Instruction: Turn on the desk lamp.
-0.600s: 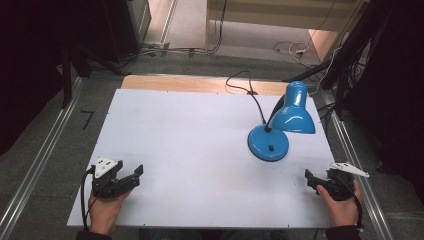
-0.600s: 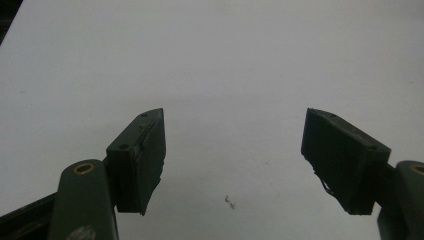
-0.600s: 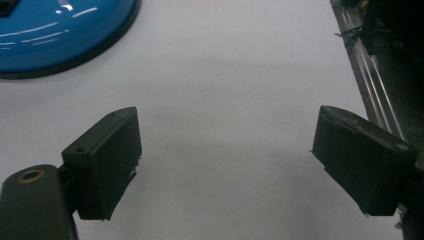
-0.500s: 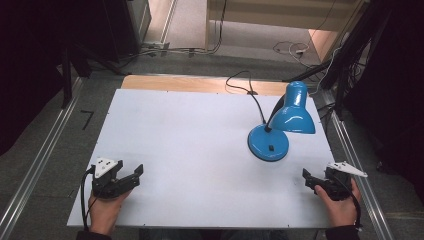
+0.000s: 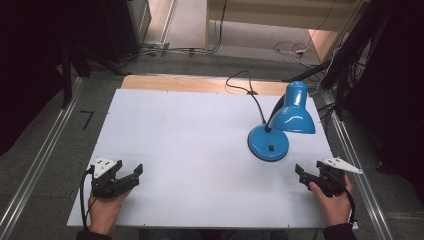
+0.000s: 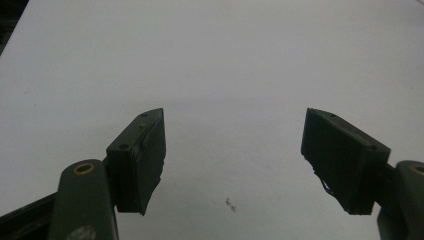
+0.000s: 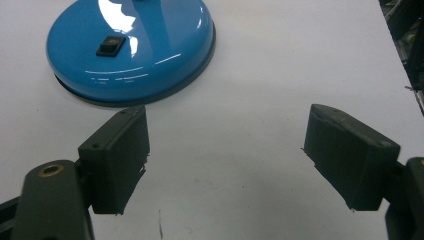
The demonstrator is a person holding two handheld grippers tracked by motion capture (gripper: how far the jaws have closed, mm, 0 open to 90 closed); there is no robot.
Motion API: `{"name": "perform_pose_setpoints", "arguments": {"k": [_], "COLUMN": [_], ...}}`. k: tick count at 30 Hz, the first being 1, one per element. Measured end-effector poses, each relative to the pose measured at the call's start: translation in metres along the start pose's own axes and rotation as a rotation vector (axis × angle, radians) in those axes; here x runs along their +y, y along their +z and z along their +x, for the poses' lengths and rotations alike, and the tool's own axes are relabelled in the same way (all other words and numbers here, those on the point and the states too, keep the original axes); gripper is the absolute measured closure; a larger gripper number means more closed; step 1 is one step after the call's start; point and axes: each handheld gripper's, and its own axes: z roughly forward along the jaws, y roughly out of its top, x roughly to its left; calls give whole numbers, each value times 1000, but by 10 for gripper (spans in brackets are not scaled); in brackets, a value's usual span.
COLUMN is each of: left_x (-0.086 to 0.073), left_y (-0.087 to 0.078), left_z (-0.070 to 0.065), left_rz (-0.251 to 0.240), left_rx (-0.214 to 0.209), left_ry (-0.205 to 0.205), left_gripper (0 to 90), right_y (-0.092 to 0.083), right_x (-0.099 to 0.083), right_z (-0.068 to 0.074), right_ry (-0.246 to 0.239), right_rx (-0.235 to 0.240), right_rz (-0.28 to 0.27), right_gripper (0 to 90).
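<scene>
White tabletop (image 5: 200,150) — dark room, grey floor (image 5: 45,150)

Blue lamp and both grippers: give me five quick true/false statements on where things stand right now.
1. The blue lamp stands upright on the white table. True.
2. The right gripper holds the lamp's base. False: its jaws are open with nothing between them, short of the base.
3. The left gripper has open jaws over bare table. True.
4. The rocker switch sits on the lamp's shade. False: it is on the round base.
5. The lamp is nearer the left gripper than the right. False: it stands on the right side of the table, nearer the right gripper.
</scene>
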Motion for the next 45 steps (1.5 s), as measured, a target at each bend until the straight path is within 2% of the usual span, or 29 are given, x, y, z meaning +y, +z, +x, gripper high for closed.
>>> {"name": "perform_pose_setpoints", "arguments": {"k": [9, 29, 45], "left_x": [0, 0, 0], "left_y": [1, 0, 0], "left_z": [0, 0, 0], "left_rz": [0, -2, 0], "left_rx": [-1, -3, -5], "left_ry": [1, 1, 3], "left_gripper": [265, 265, 265], "right_y": [5, 22, 27], "right_x": [7, 24, 29], "right_z": [1, 23, 29], "right_ry": [15, -2, -6], "right_rx": [17, 74, 83], "right_rz": [-12, -25, -30], "right_gripper": [168, 207, 231]}}
